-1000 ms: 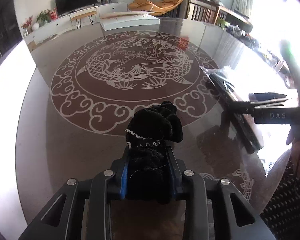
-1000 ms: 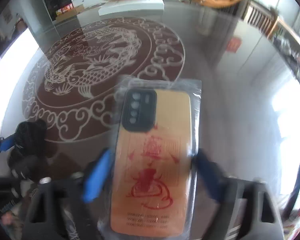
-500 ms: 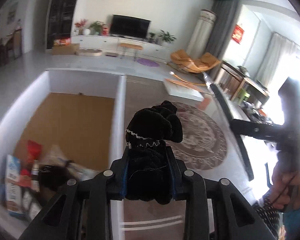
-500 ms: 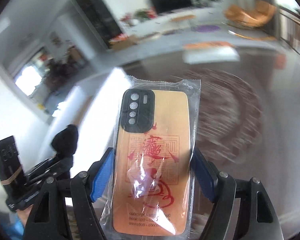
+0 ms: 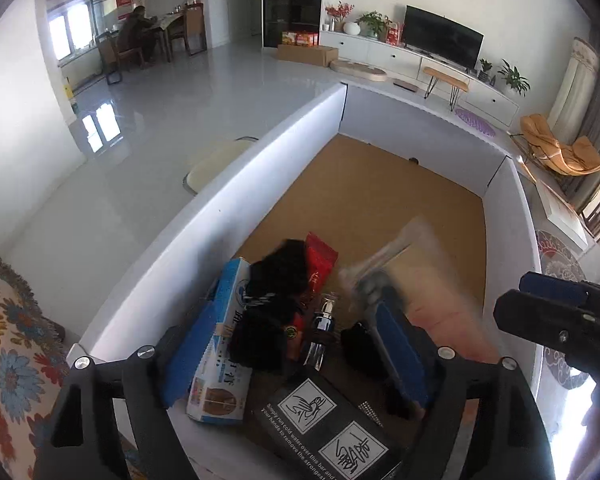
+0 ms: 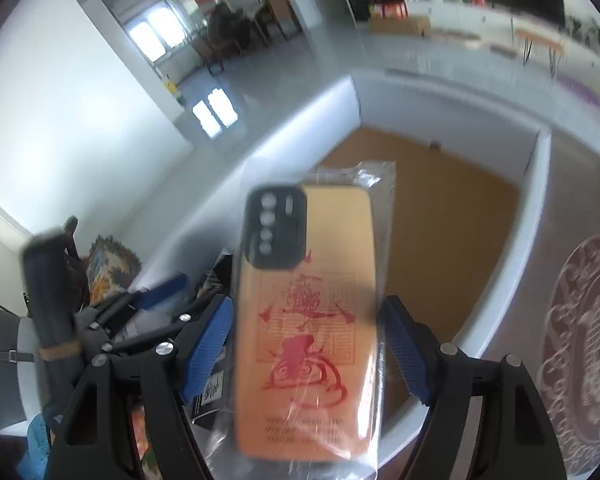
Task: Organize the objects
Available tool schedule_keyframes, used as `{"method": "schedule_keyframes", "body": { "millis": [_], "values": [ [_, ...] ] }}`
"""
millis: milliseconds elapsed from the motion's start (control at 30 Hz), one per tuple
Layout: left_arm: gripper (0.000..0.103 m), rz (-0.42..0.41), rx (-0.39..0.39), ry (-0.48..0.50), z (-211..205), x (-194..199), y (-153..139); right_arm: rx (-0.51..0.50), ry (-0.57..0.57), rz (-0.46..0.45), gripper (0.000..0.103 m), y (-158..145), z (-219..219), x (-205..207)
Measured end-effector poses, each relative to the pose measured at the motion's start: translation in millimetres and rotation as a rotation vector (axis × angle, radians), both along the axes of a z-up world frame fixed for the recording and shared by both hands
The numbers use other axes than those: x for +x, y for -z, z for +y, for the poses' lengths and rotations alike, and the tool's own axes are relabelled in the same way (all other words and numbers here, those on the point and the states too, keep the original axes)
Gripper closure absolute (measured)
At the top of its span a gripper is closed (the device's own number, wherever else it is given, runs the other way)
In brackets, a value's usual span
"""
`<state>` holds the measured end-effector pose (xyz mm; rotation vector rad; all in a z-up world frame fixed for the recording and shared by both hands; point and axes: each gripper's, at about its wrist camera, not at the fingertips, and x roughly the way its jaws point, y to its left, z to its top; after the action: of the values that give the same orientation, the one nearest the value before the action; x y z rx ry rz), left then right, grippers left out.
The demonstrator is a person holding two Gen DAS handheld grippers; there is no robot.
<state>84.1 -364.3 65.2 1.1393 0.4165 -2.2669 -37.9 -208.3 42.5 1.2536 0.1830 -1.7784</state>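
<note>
Two claws over white box (image 5: 236, 184), both angled down into it. Left claw (image 5: 296, 344) just opened wide; nothing between pads now; black fabric item (image 5: 272, 312) lies in box near corner, among blue carton (image 5: 224, 344), red packet (image 5: 320, 264), small bottle (image 5: 324, 320). Right claw (image 6: 306, 354) holds bagged phone case (image 6: 312, 320) above box rim, pads close at case edges, contact blurred. Step: drop-off. Next, my read: right claw shifts over bare box floor, opens. Risk: bag snags on pad.
</note>
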Motion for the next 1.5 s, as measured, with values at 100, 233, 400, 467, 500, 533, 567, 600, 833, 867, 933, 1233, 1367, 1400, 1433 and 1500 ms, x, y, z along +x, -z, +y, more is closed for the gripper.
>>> {"method": "schedule_keyframes", "body": {
  "millis": [100, 233, 400, 467, 500, 533, 567, 600, 833, 867, 933, 1233, 1367, 1400, 1433, 1500],
  "values": [
    [0.011, -0.001, -0.107, 0.008, 19, -1, -12, -0.008, 0.008, 0.050, 0.026, -5, 16, 7],
    [0.000, 0.005, -0.143, -0.001, 35, 0, -30, 0.024, 0.028, 0.144, 0.014, -23, 39, 1],
    [0.000, -0.022, -0.091, -0.060, 40, 4, -43, 0.119, 0.024, 0.211, 0.014, -45, 53, 3],
    [0.000, -0.031, -0.057, -0.063, 43, 11, -46, 0.138, 0.037, 0.211, 0.014, -45, 62, 4],
    [0.000, -0.032, -0.052, -0.062, 44, 13, -46, 0.142, 0.040, 0.199, 0.014, -42, 64, 5],
    [0.000, -0.035, -0.058, -0.069, 46, 16, -48, 0.147, 0.041, 0.186, 0.014, -40, 68, 6],
    [0.000, -0.037, -0.065, -0.078, 47, 18, -50, 0.151, 0.043, 0.183, 0.014, -40, 69, 7],
    [0.000, -0.044, -0.073, -0.090, 47, 18, -50, 0.160, 0.043, 0.188, 0.014, -38, 71, 8],
    [0.000, -0.076, -0.122, -0.105, 54, 21, -55, 0.171, 0.029, 0.246, 0.014, -44, 60, 15],
    [0.000, -0.078, -0.127, -0.104, 55, 21, -55, 0.170, 0.027, 0.251, 0.014, -45, 59, 15],
    [0.000, -0.074, -0.128, -0.106, 55, 22, -56, 0.175, 0.019, 0.260, 0.014, -47, 55, 16],
    [0.000, -0.065, -0.094, -0.119, 51, 26, -55, 0.212, -0.016, 0.279, 0.013, -40, 47, 23],
    [0.000, -0.056, -0.095, -0.117, 52, 26, -57, 0.210, -0.018, 0.280, 0.013, -41, 47, 23],
    [0.000, -0.055, -0.094, -0.113, 53, 26, -58, 0.211, -0.018, 0.279, 0.013, -41, 47, 23],
    [0.000, -0.054, -0.091, -0.106, 53, 25, -58, 0.210, -0.015, 0.278, 0.013, -40, 48, 23],
    [0.000, -0.050, -0.087, -0.100, 54, 25, -58, 0.207, -0.011, 0.275, 0.013, -40, 49, 22]
  ]
}}
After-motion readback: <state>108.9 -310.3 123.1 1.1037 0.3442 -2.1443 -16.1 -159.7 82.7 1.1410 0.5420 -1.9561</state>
